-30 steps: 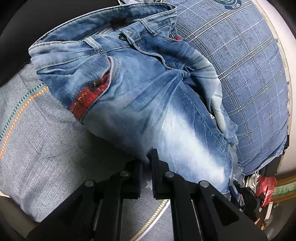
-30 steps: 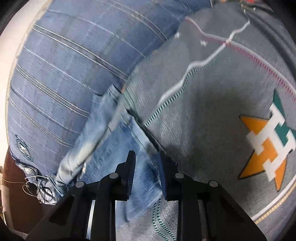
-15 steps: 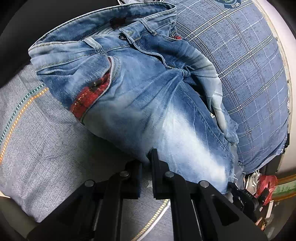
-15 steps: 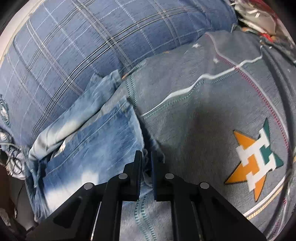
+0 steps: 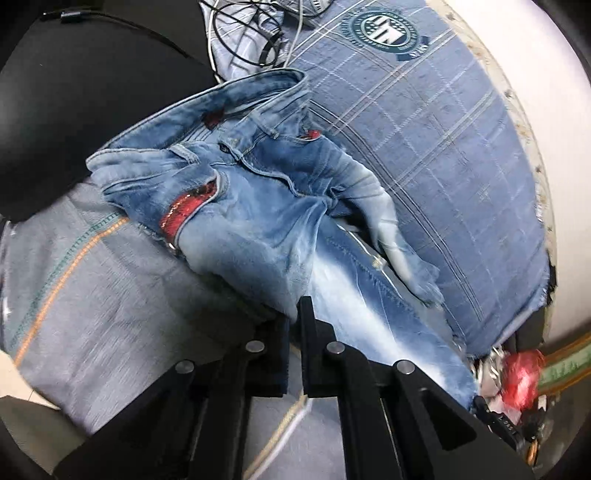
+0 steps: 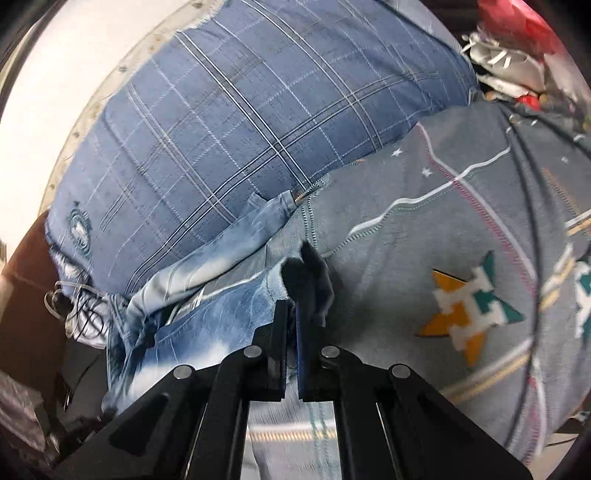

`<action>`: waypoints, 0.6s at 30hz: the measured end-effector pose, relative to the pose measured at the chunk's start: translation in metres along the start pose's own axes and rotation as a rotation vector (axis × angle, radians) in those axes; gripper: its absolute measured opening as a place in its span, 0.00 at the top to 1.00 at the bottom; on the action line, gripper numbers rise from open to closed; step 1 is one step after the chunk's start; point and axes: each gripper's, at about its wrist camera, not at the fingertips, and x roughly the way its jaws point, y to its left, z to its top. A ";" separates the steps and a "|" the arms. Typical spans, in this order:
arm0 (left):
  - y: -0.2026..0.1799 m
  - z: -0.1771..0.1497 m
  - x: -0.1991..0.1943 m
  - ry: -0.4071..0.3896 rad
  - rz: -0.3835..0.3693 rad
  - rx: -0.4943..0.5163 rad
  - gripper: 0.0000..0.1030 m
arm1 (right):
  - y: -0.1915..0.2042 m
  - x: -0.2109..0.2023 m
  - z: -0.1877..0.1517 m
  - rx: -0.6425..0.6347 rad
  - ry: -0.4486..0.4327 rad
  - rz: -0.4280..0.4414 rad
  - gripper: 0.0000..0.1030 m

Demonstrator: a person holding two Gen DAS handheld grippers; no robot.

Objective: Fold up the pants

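Jeans (image 5: 258,229) lie on grey blanket (image 5: 92,295) against plaid pillow (image 6: 240,122); left tool (image 5: 293,325) is clamped on leg edge, right tool (image 6: 290,321) on hem, so the leg can probably be carried over.

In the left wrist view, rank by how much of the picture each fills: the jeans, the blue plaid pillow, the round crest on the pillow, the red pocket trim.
1. jeans and blue plaid pillow: look alike; the jeans lie nearer the camera, so unsure.
2. round crest.
3. red pocket trim, close to the crest in extent.
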 end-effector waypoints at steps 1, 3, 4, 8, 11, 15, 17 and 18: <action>0.003 -0.002 -0.006 0.005 -0.009 0.006 0.96 | -0.004 -0.008 -0.002 0.003 0.006 0.011 0.99; 0.008 -0.011 -0.021 0.016 -0.025 0.036 0.96 | -0.016 -0.025 -0.006 0.014 0.008 0.023 0.99; 0.009 -0.015 -0.026 0.022 -0.033 0.051 0.96 | -0.018 -0.033 -0.008 0.004 0.012 0.016 0.99; 0.011 -0.048 -0.026 0.075 0.012 0.165 0.96 | -0.037 -0.041 -0.032 -0.056 0.066 -0.076 0.99; 0.016 -0.055 0.004 0.163 0.123 0.188 0.95 | -0.059 -0.011 -0.048 -0.044 0.197 -0.112 0.97; 0.019 -0.046 0.003 0.190 0.131 0.163 0.76 | -0.058 -0.026 -0.038 0.005 0.152 -0.054 0.76; 0.011 -0.042 -0.017 0.111 0.099 0.176 0.56 | -0.044 -0.047 -0.027 -0.013 0.069 0.004 0.46; 0.005 -0.040 -0.029 0.056 0.082 0.185 0.46 | -0.036 -0.052 -0.021 -0.036 0.046 0.024 0.42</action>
